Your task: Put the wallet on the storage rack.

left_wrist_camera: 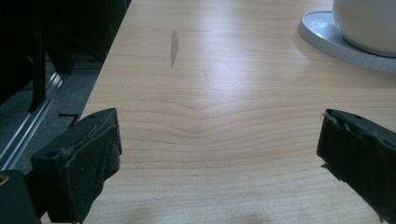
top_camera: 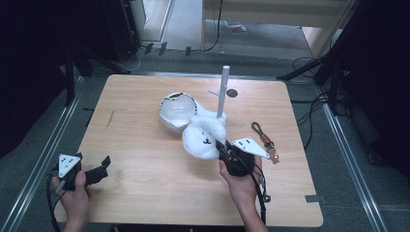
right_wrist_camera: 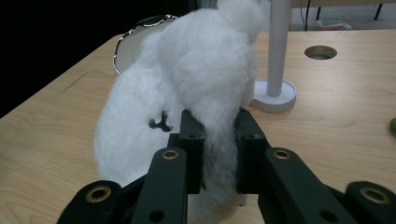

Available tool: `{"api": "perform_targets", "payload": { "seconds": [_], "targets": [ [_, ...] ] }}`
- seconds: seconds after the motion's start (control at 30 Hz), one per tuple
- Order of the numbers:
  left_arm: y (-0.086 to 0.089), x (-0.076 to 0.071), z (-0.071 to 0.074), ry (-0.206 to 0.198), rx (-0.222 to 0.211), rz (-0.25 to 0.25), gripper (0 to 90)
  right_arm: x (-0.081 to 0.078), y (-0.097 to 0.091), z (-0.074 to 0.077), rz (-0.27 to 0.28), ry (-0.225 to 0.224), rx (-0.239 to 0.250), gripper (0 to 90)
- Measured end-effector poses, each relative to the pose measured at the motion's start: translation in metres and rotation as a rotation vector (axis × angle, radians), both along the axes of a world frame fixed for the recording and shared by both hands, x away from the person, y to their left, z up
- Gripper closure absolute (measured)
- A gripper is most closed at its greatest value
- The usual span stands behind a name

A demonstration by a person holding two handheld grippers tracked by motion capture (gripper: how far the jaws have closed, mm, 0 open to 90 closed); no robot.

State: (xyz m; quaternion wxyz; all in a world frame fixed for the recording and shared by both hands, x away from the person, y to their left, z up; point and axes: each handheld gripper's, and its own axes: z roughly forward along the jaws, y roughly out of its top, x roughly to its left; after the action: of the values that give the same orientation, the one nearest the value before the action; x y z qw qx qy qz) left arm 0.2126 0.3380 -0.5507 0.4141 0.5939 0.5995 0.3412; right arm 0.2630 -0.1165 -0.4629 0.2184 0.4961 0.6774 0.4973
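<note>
Pale wood makes up the table (top_camera: 145, 159), which stands on a grey floor with dark stands and cables around it. Near the middle, toward the far edge, a white bowl (top_camera: 175, 112) with a dark rim lies tipped on its side, and just to its right a white post (top_camera: 222, 94) rises from a round base. A keyring strap (top_camera: 265, 140) lies near the right edge, apart from the rest.

A white plush toy (top_camera: 205, 136) with a small stitched face sits between the bowl and the post's base, touching or nearly touching both. The right gripper (top_camera: 223, 146) has its jaws pinched on a fold of fur at the toy's near side; in the right gripper view the right gripper (right_wrist_camera: 219, 154) shows the soft pile squeezed between the two pads, and the bulk of the plush toy (right_wrist_camera: 187, 84) leans away from them. Gripping a thin fold rather than the whole body probably suits the narrow jaws, and it looks like a hold for lifting the toy off the table.

The left gripper (top_camera: 99, 169) rests near the near left corner, jaws wide apart with nothing between them, most likely parked out of the way while the other hand works.
</note>
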Motion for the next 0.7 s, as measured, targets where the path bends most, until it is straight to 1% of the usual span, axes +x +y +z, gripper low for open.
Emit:
{"api": "perform_targets", "payload": {
  "seconds": [0.2, 0.33, 0.47, 0.5, 0.7],
  "targets": [
    [0.000, 0.000, 0.000, 0.000, -0.001, 0.000, 0.4, 0.008, 0.006, 0.006, -0.001, -0.004, 0.003, 77.8],
    [0.000, 0.000, 0.000, 0.000, -0.003, -0.003, 0.4, 0.014, 0.011, 0.010, 0.002, -0.006, -0.008, 77.7],
    [0.001, 0.000, 0.000, 0.000, -0.004, -0.004, 0.4, 0.023, 0.018, 0.015, -0.010, 0.002, -0.021, 77.6],
    [0.001, 0.000, 0.000, 0.000, -0.004, -0.004, 0.4, 0.023, 0.018, 0.015, -0.010, 0.002, -0.021, 77.6],
    [0.001, 0.000, 0.000, -0.002, -0.007, -0.006, 0.4, 0.038, 0.026, 0.021, -0.021, 0.010, -0.038, 77.3]
  ]
}}
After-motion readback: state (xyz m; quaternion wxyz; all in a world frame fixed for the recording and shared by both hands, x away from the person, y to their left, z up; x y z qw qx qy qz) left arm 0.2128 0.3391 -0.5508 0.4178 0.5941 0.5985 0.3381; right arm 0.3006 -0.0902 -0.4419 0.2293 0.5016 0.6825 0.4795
